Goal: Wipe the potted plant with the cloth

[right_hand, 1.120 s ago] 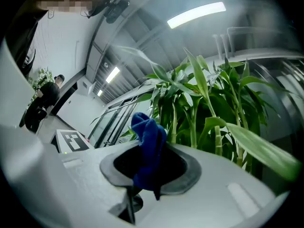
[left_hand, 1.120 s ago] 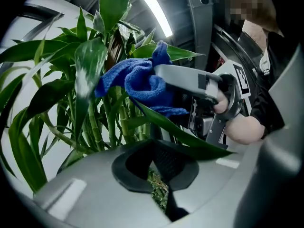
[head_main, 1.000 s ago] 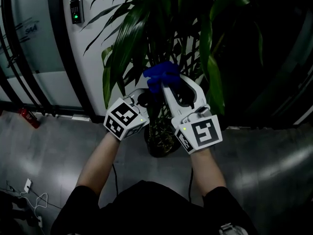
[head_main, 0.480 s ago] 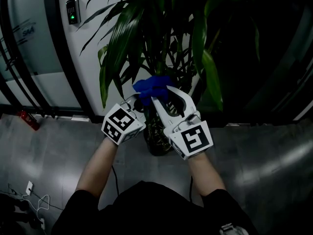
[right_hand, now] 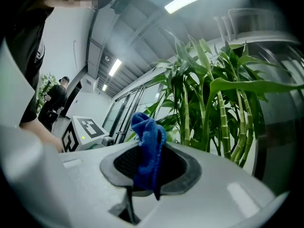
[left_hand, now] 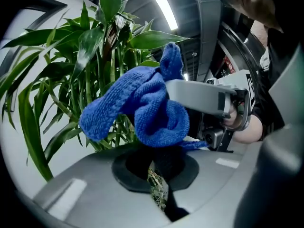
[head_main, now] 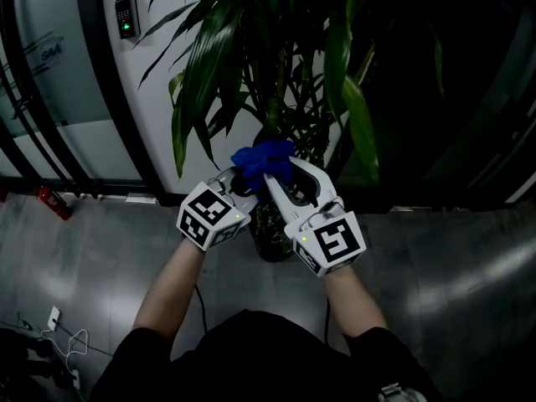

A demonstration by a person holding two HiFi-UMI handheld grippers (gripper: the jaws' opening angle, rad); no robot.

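Note:
The potted plant [head_main: 276, 74] has long green leaves and bamboo-like stems; its dark pot [head_main: 272, 237] stands on the floor just beyond my hands. A blue cloth [head_main: 264, 159] is bunched at the tips of both grippers, below the leaves. My right gripper [head_main: 272, 167] is shut on the cloth [right_hand: 148, 146], which sticks up from its pads and hangs below them. My left gripper [head_main: 239, 178] meets the same cloth [left_hand: 142, 103] from the left. Its jaws stand almost closed, with the cloth's lower fold at the pads. The plant's stems [right_hand: 213, 113] rise behind the cloth.
A white wall with a keypad [head_main: 127, 17] and dark glass frames stand behind the plant. A red fire extinguisher [head_main: 50, 201] sits on the floor at the left, with cables and a socket [head_main: 50, 325] near my feet. A person [right_hand: 57, 99] stands far off.
Both grippers have come down and closer to me, drawing nearer each other. The cloth has dropped from among the leaves to just below them.

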